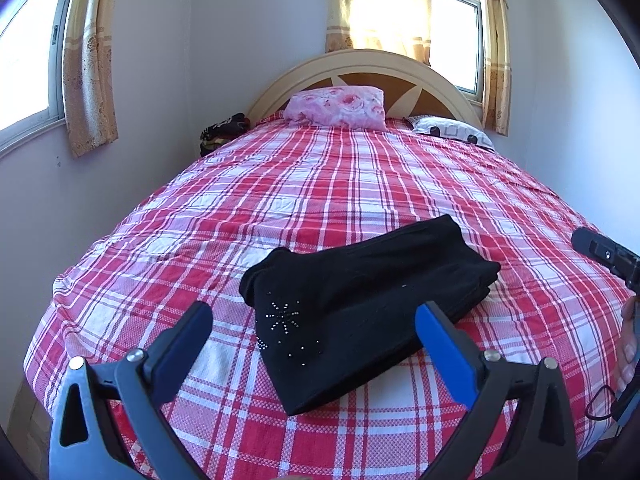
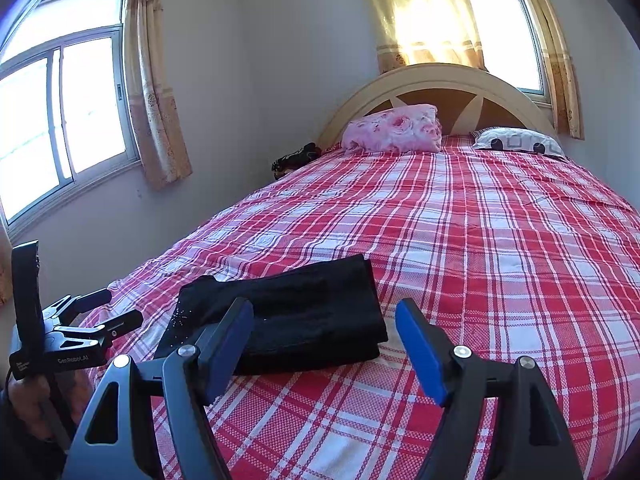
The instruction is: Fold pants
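Already your pants point(image 1: 360, 300) lie folded into a compact stack on the bed point(image 1: 320, 184); both the left gripper point(image 1: 314, 344) and right gripper point(image 2: 324, 344) hang released, so little seems left.

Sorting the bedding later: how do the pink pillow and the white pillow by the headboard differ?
The pink pillow has a rose print; the white pillow bears grey squares and dark spots. The pink pillow looks plumper and sits left; the white pillow lies flatter, right. Both rest against the headboard.

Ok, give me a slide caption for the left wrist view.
Open left claw hovers over folded black pants lying on a red plaid bed, holding nothing.
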A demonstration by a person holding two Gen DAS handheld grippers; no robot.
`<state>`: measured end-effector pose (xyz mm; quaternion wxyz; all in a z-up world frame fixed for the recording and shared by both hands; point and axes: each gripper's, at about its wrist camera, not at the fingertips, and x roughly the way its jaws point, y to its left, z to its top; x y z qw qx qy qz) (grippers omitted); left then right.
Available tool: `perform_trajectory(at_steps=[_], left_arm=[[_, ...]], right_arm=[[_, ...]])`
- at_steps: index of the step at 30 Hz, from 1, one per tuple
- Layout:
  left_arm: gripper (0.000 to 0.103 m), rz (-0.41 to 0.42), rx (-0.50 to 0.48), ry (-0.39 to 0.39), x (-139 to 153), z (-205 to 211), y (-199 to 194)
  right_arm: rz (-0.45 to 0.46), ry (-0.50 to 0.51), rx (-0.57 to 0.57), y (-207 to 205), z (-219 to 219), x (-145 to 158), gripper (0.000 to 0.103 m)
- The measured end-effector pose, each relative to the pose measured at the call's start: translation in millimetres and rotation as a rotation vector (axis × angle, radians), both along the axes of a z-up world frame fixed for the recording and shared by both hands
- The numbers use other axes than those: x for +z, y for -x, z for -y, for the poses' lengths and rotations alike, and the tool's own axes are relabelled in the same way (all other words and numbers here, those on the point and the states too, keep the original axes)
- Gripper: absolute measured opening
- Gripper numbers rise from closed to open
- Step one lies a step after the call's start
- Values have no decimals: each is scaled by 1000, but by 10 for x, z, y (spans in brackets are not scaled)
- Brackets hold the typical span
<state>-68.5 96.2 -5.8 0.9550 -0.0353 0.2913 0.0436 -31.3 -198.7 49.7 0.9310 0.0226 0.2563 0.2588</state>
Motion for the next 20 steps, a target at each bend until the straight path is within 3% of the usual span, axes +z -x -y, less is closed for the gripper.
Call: perform_trajectory(at_steps=[11,20], left_arm=[[103,-21,15,2,-39,-13,-26],[103,29,-19,-34,3,43,19]], right_arm=[[11,13,28,51,-81,16,75],[9,17,30,64,-120,20,75]])
